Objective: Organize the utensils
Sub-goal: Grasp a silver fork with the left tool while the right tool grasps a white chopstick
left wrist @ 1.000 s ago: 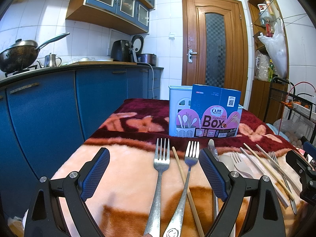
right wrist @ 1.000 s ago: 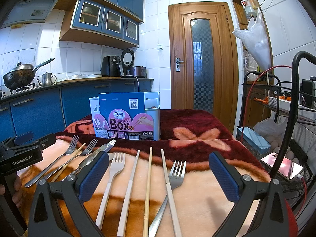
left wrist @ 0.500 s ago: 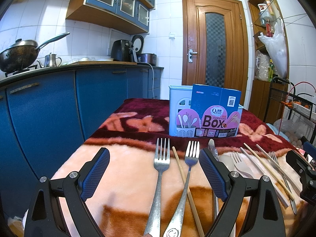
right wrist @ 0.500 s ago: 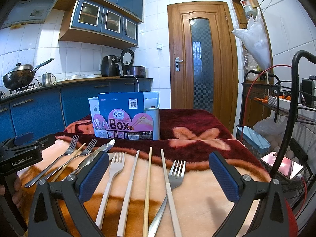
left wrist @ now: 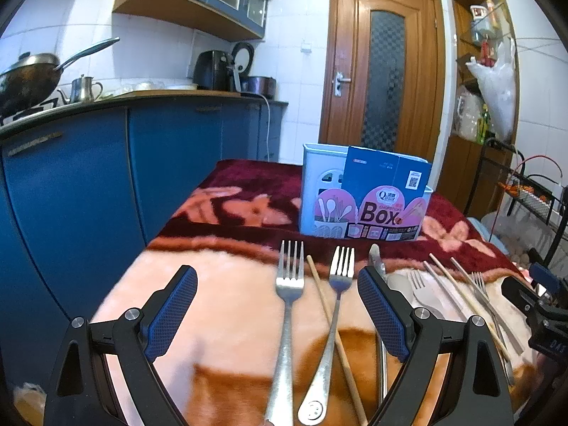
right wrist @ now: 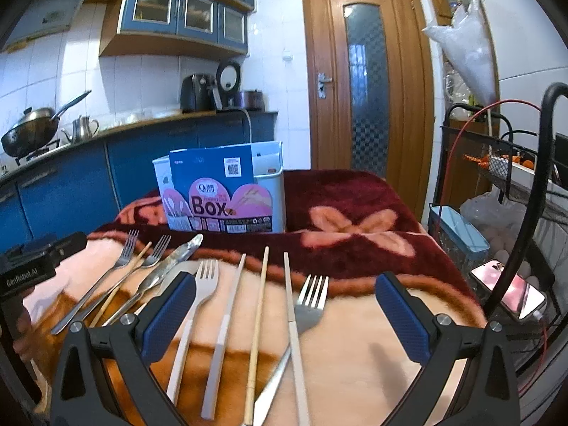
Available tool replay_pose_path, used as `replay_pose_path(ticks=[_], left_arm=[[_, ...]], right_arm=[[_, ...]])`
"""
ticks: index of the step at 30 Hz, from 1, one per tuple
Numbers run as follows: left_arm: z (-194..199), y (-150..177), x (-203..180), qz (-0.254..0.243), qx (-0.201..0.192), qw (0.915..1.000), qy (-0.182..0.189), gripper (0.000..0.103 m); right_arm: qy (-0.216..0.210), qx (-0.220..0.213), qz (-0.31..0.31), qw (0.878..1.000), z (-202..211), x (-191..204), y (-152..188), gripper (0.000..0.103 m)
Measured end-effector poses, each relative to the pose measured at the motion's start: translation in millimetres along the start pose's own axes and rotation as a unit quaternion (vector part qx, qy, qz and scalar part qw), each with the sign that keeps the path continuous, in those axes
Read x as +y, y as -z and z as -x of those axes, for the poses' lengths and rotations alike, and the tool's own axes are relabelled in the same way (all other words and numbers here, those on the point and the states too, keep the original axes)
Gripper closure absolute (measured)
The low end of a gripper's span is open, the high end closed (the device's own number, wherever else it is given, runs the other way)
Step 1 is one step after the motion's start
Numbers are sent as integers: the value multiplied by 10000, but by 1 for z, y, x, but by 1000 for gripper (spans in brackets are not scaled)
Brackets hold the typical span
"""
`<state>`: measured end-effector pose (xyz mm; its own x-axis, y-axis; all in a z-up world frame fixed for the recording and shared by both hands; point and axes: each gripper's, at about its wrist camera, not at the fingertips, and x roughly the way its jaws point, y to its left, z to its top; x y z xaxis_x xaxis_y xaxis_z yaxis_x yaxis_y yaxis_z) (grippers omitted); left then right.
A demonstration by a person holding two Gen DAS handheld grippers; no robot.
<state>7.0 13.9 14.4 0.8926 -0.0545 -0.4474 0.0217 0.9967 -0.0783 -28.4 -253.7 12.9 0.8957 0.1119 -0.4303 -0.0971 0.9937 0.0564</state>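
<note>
Utensils lie in a row on a blanket-covered table. In the left wrist view my left gripper [left wrist: 277, 309] is open above two steel forks [left wrist: 289, 284] and a wooden chopstick [left wrist: 325, 298]; a knife [left wrist: 376, 259] lies by its right finger. In the right wrist view my right gripper [right wrist: 284, 314] is open over a white-handled fork [right wrist: 198, 294], pale chopsticks [right wrist: 227, 305], a wooden chopstick [right wrist: 259, 305] and a steel fork [right wrist: 309, 301]. A pale blue utensil holder [left wrist: 316, 191] with a blue "Box" card [left wrist: 387, 195] stands behind them, also seen as the holder [right wrist: 277, 191] from the right.
Blue kitchen cabinets [left wrist: 88, 177] run along the left with a wok [left wrist: 28, 78] on the counter. A wooden door [left wrist: 383, 67] is behind. A wire rack [right wrist: 514, 163] and a phone [right wrist: 511, 289] stand at the table's right. The other gripper's body [right wrist: 32, 262] shows at far left.
</note>
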Motion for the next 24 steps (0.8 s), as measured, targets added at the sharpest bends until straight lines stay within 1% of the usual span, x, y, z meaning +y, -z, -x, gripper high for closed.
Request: replay_pose_path(ticks=[6,9,12,14,15,17,18,20,21,23,24], left_arm=[[-3,-15,1,-255,365,9990,-66,11],[-10,-21,2,-401,682,9967,-160,11],[-21,-24,4,-444,1109,9928,-75,11],[-24,-25,6,-343,1254,9915,-41,11],[-26,-25,8,-291,1323,9908,-33,11],[-28,-26,9,-261,1452,9891,0,12],[-28,-27,9,-297,1499,9883,10,12],[-30,-29,6,-411,1598,9863,13,12],[-32,-30,5,-472,1659,9850,18,12],[-36,-31,1,-581,1868,9806,103,18],[-40,-31,-1,-607,1975,9783,147,22]], right_arm=[[-165,369,229,9989,-1,-3,-16,0],[-295,676,386,9965,-7,-2,-24,7],[-397,1022,496,9927,-15,-1,-28,14],[-406,1231,579,9899,-21,1,-29,24],[-438,1370,606,9877,-25,1,-30,27],[-531,1601,593,9839,-30,1,-32,40],[-575,1746,578,9813,-35,0,-33,43],[-635,2018,552,9758,-45,-2,-34,55],[-647,2094,555,9741,-49,-2,-35,57],[-669,2271,548,9700,-57,-4,-38,66],[-686,2364,534,9678,-62,-5,-39,69]])
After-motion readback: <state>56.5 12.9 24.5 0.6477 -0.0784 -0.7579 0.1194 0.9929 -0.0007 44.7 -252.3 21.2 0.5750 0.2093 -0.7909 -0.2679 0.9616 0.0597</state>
